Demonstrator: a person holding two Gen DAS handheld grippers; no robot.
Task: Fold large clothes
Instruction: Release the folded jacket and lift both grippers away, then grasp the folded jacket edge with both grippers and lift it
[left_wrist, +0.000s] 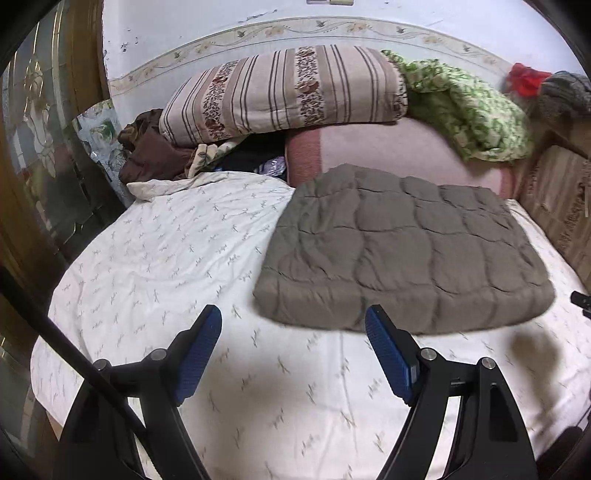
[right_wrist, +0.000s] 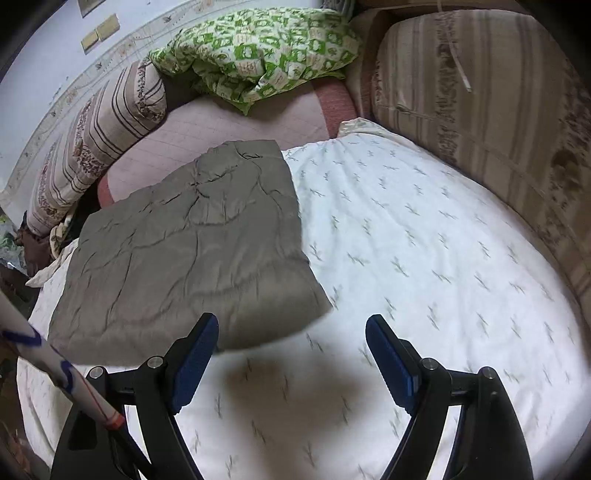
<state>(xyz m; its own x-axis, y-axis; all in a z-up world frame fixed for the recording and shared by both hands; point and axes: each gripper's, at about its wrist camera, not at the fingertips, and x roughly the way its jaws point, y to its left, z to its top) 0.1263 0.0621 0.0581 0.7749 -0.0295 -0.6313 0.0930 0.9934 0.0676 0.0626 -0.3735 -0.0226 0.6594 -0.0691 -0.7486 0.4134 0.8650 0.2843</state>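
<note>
A grey-brown quilted garment (left_wrist: 402, 251) lies folded into a flat rectangle on the white patterned bedsheet (left_wrist: 166, 266). It also shows in the right wrist view (right_wrist: 192, 243), left of centre. My left gripper (left_wrist: 293, 325) is open and empty, just in front of the garment's near edge. My right gripper (right_wrist: 291, 332) is open and empty, above the sheet (right_wrist: 424, 240) by the garment's near right corner. Neither gripper touches the garment.
A striped floral pillow (left_wrist: 284, 92) and a green patterned blanket (left_wrist: 469, 114) lie at the back on a pink blanket (left_wrist: 388, 147). Brown clothes (left_wrist: 147, 151) are heaped at the back left. A striped bolster (right_wrist: 480, 92) lines the right side.
</note>
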